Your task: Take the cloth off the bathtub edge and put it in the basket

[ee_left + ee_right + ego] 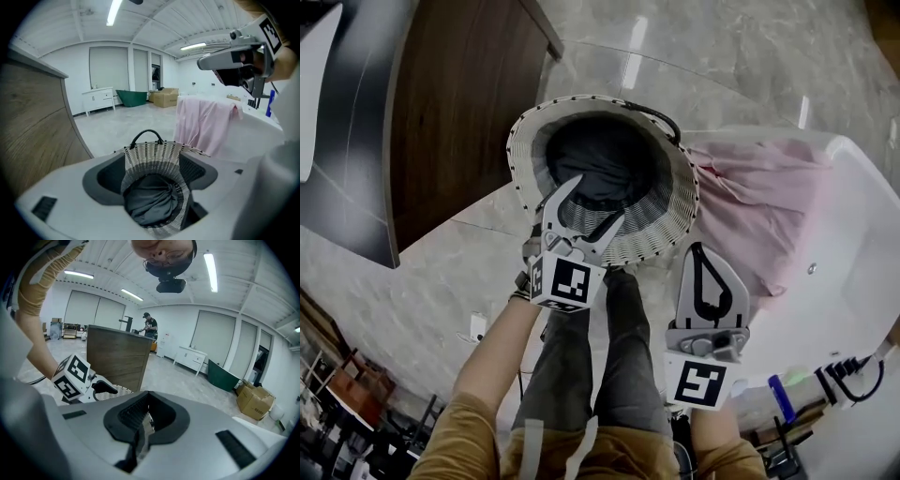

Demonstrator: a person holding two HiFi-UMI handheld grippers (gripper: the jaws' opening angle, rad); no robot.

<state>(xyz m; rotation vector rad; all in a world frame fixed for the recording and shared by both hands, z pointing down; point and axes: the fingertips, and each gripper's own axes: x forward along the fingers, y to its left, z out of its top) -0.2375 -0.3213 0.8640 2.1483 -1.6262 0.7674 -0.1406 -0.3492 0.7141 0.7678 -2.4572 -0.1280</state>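
So the left gripper has its jaws spread apart and they aren't pinching anything. Looking straight down between them, you see the woven basket with a dark grey cloth bunched up inside. The cloth sits below the jaw tips, not touching them. The basket's black handle is on the far side of the jaws.

The right gripper has its jaws closed together, and I can't spot anything caught in there. It's hanging to the right of the basket, near the rim.

There's also a pink cloth draped over the white bathtub edge. That's ahead and to the right of the right jaws, and well right of the left ones.
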